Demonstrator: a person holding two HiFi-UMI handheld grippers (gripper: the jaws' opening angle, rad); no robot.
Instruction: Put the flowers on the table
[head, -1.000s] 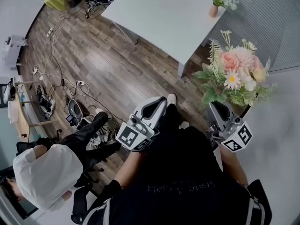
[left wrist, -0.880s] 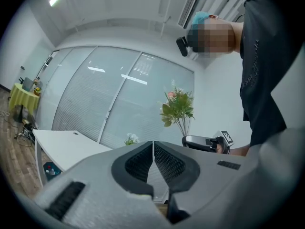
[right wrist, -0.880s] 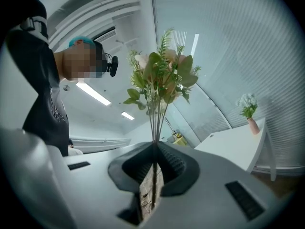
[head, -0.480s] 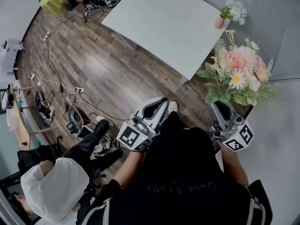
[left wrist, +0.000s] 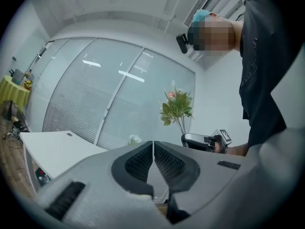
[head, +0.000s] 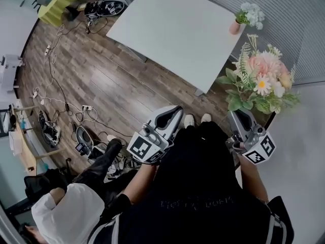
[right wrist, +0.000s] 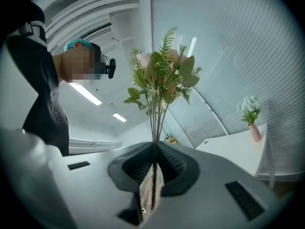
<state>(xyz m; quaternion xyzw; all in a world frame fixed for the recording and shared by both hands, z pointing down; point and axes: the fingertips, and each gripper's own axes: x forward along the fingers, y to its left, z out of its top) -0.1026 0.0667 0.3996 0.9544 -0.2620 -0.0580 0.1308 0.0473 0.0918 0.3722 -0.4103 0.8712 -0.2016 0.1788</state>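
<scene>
A bunch of flowers (head: 261, 83) with pink, white and yellow blooms and green leaves stands upright in my right gripper (head: 242, 117), which is shut on its thin stems (right wrist: 154, 128). In the right gripper view the leafy head (right wrist: 164, 75) rises straight above the jaws. The white table (head: 177, 29) lies ahead and to the left of the bunch, with its near corner just left of the flowers. My left gripper (head: 170, 117) is shut and holds nothing; it hovers over the wooden floor. It also shows the bunch (left wrist: 177, 106) and the table (left wrist: 52, 147).
A small pink vase of white flowers (head: 242, 18) stands on the table's far right corner. Cables and gear (head: 66, 116) litter the floor at left. A person in a white top (head: 66, 215) sits low at the left. A frosted glass wall (head: 284, 24) runs behind.
The view has shifted forward: the table and small vase sit lower and closer in the picture. The seated person has slid toward the bottom left. Both grippers keep their pose.
</scene>
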